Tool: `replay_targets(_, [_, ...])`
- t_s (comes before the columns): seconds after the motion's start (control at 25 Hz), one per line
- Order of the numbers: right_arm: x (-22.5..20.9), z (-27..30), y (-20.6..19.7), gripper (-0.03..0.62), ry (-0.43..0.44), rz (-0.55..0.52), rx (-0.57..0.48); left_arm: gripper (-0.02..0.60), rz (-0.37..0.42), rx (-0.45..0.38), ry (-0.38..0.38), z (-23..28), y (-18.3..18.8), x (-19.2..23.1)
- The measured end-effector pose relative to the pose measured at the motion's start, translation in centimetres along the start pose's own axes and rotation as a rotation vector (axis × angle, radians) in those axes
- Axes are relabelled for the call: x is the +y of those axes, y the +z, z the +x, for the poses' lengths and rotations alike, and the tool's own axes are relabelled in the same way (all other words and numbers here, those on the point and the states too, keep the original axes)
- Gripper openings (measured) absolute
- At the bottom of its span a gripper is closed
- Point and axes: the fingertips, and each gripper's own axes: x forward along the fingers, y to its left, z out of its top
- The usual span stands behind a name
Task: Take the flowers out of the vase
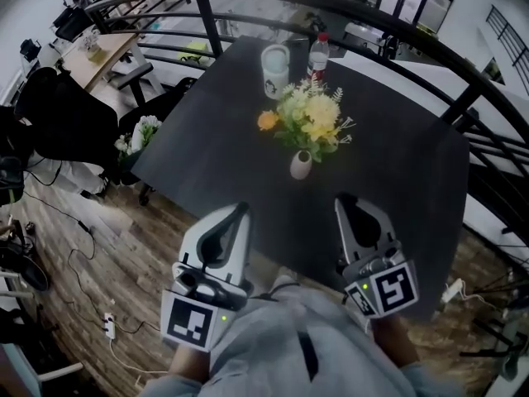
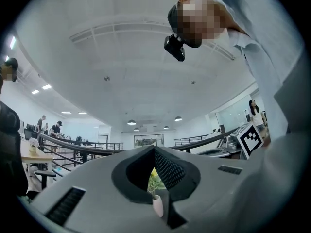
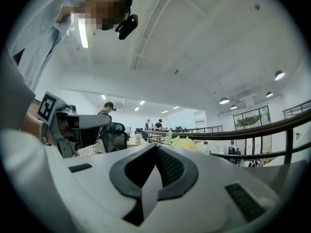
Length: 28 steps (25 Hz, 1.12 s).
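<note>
Head view | left gripper (image 1: 242, 211) barely ajar, right gripper (image 1: 345, 198) closed, both empty, short of vase (image 1: 301, 165) | I'd open wide, pinch flowers (image 1: 310, 118) low at stems, lift straight

A dark table (image 1: 397, 164) carries a small white vase (image 1: 301, 165) of flowers (image 1: 310, 116) near its middle, and a white mug (image 1: 275, 70) beside a bottle (image 1: 318, 56) at its far edge.

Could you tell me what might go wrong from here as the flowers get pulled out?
The small vase carries a much wider bunch of flowers, so pulling without steadying it may tip it. The cup and bottle stand close behind and could get knocked.
</note>
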Motion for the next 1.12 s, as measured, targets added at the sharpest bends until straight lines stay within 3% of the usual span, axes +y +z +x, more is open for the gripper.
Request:
replay_targets(0.4, [-2.8,-0.2,-2.7,0.002,-0.051,0.025,0.056,-0.002,-0.002,0.025,-0.042,2.9,-1.0,-0.6])
replay_targets(0.92, [-4.7,1.8,-5.0,0.006,-0.109,0.020,0.124,-0.002,-0.004,0.019,-0.104,6.3,-0.9,1.6])
replay_targets(1.12, [-4.9,3.2,-6.4,0.089,-0.105,0.016,0.170,-0.002,-0.001,0.022,-0.116,7.3,-1.2,2.9])
